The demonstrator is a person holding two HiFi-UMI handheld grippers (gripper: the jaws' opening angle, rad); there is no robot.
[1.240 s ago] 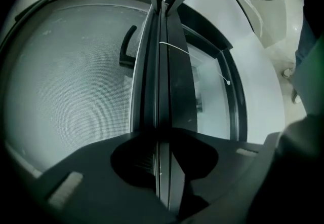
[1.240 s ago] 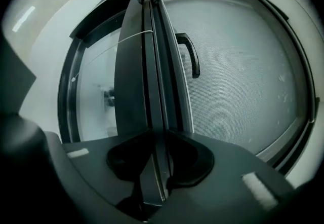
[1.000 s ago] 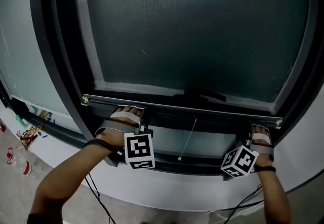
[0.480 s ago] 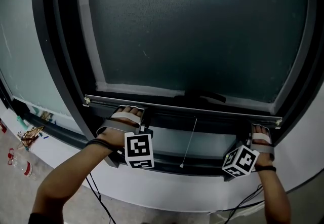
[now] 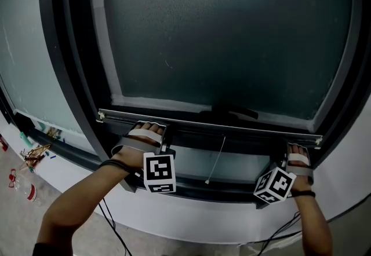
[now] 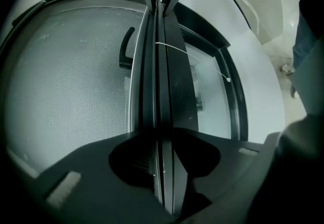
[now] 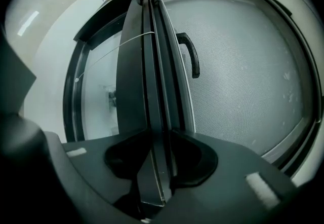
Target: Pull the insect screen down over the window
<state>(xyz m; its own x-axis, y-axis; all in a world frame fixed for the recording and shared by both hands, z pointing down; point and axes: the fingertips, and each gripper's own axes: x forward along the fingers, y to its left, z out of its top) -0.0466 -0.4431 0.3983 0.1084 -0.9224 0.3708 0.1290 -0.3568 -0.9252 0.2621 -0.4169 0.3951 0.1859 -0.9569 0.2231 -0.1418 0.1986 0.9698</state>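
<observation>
The left claw and right claw are both spreading, with the grey mesh insect screen's dark bottom rail loose between them. A strip of bare glass separates rail from lower window frame.

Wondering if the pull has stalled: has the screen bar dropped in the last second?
No. The bar sits at the same gap above the lower frame as before.
</observation>
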